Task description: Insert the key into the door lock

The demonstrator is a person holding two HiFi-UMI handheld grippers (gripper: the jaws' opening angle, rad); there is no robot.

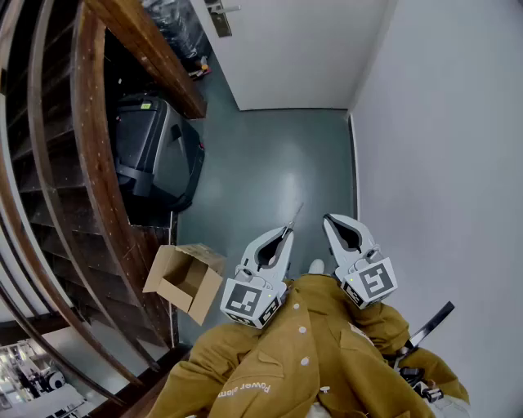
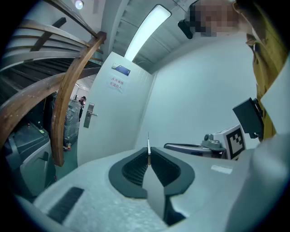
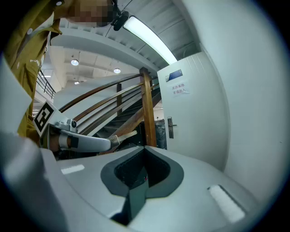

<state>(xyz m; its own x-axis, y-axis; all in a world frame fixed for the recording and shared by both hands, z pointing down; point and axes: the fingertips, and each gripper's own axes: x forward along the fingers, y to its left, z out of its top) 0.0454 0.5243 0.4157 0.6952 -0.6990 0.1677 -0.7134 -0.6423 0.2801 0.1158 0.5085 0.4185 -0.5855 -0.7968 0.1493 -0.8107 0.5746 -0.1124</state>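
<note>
A thin metal key (image 1: 292, 217) sticks forward out of the tip of my left gripper (image 1: 285, 234), whose jaws are shut on it. In the left gripper view the key's blade (image 2: 148, 144) stands edge-on above the closed jaws. The white door (image 1: 294, 49) is at the far end of the floor, well ahead of both grippers, with its metal handle and lock plate (image 1: 219, 16) on its left side. That lock plate (image 2: 88, 115) also shows in the left gripper view. My right gripper (image 1: 328, 219) is held beside the left one, shut with nothing in it.
A curved wooden stair railing (image 1: 98, 163) runs along the left. A black bin (image 1: 155, 155) and an open cardboard box (image 1: 184, 282) sit on the grey-green floor (image 1: 278, 163) beside it. A white wall (image 1: 441, 163) closes the right side.
</note>
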